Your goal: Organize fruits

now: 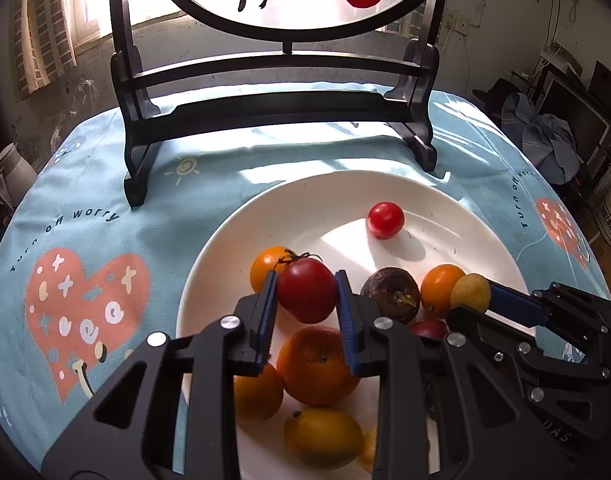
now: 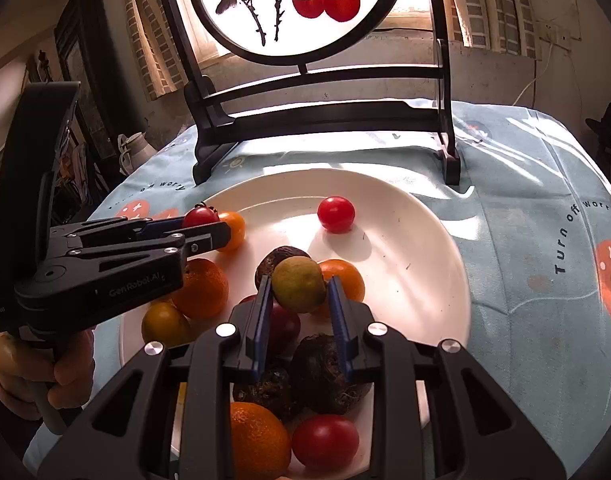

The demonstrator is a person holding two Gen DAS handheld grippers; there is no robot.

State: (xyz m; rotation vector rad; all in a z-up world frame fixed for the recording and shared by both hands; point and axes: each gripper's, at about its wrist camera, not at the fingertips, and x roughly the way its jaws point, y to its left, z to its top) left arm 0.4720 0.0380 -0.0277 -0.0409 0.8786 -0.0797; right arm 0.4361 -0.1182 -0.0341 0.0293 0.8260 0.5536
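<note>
— Tongs first: what does the left pair hold?

— In the left wrist view the left tongs (image 1: 306, 294) sit at lower centre, clamped on a round red tomato with a green stem (image 1: 306, 290), blue pads pressed to both its sides. It hangs over the wide white ceramic plate (image 1: 209, 280).

— And left of that?

— At the far left of the frame, the light blue printed cloth on the counter (image 1: 153, 200), with a pink heart. Just behind the tomato's left side peeks a small orange-yellow tomato (image 1: 265, 266); below it lies a large orange mandarin (image 1: 315, 366), and under that a yellow lemon (image 1: 323, 436).

— Moving right?

— A small red cherry tomato (image 1: 385, 220) sits alone at upper centre of the plate, apart from the rest. Lower right, a dark purple-brown round fruit (image 1: 391, 294) lies beside an orange tomato (image 1: 439, 288).

— The right pair?

— In the right wrist view the right tongs (image 2: 299, 292) are closed on a yellow-green round fruit (image 2: 298, 286), at centre, above the plate. The dark wooden frame with a painted round screen (image 2: 297, 8) stands at the top.
</note>
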